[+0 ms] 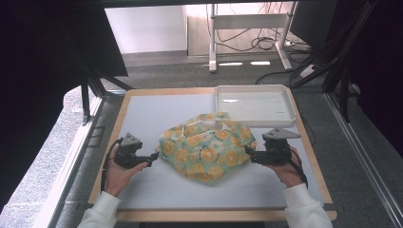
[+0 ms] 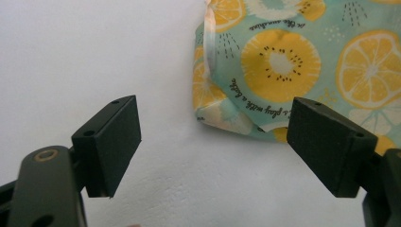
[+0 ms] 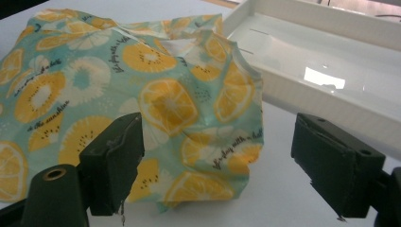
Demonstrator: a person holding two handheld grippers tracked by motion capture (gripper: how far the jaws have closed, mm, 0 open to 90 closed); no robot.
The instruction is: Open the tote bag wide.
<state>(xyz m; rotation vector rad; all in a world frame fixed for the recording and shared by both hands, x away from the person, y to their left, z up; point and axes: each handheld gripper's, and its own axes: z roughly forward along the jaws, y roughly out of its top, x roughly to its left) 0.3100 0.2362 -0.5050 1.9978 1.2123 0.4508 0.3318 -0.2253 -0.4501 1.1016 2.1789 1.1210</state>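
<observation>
There is one cloth on the table. It is soft green with yellow lemon slices and kiwi slices printed on it, and some small black writing. It lies bunched up in the middle of the table, with folds and bumps in it. There is one white tray at the far right of the table. The far edge of the cloth is just beside the tray's near wall.

There are two grippers, one in each hand. The left gripper is at the left side of the cloth. The person's left hand holds it from below and points it to the right, at the cloth. In the left gripper view, the two black jaws stand wide apart, and a corner of the cloth lies on the table ahead of them. Nothing is between the pads.

The right gripper is at the right side of the cloth. The person's right hand points it to the left. In the right gripper view its jaws are wide apart too. The edge of the cloth lies between and ahead of them, but the pads do not press on it. Both sleeves are white.
</observation>
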